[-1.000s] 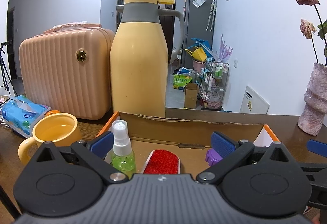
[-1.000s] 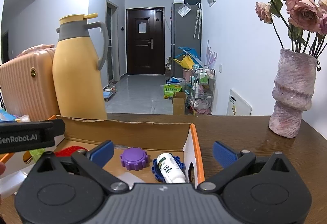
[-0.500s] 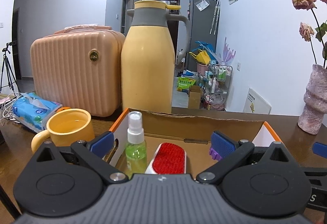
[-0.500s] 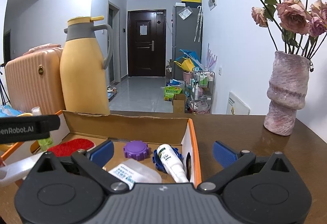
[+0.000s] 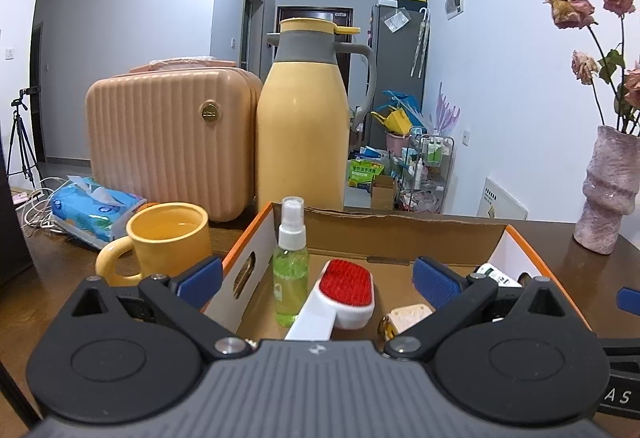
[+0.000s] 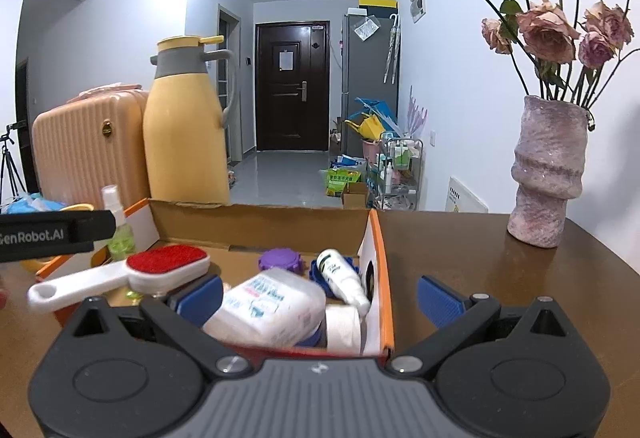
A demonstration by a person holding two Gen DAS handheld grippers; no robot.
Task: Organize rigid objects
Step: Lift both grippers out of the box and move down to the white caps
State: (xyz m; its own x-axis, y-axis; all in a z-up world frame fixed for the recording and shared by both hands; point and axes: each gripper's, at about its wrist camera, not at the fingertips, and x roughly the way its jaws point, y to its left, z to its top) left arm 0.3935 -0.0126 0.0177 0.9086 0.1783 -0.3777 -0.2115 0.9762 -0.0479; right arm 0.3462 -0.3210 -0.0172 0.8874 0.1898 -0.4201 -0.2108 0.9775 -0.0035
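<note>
An open cardboard box [image 5: 400, 228] [image 6: 260, 224] with orange edges sits on the brown table. Inside stand a green spray bottle [image 5: 290, 270] [image 6: 116, 230], a white brush with a red pad [image 5: 340, 296] [image 6: 132, 272], a purple lid [image 6: 280, 258], a small white bottle [image 6: 342, 278] and a larger white bottle [image 6: 268, 310]. My left gripper [image 5: 316, 280] is open near the box's near-left side, holding nothing. My right gripper [image 6: 320, 298] is open at the box's near-right corner, also with nothing between its fingers.
A yellow mug [image 5: 168, 238] stands left of the box, with a blue tissue pack [image 5: 96, 210] beyond it. A tall yellow thermos jug [image 5: 300, 134] and a peach case [image 5: 168, 134] stand behind. A pink vase with dried roses [image 6: 548, 170] is at the right.
Both grippers have drawn back and risen from the box, so more of its contents show. Both stay open.
</note>
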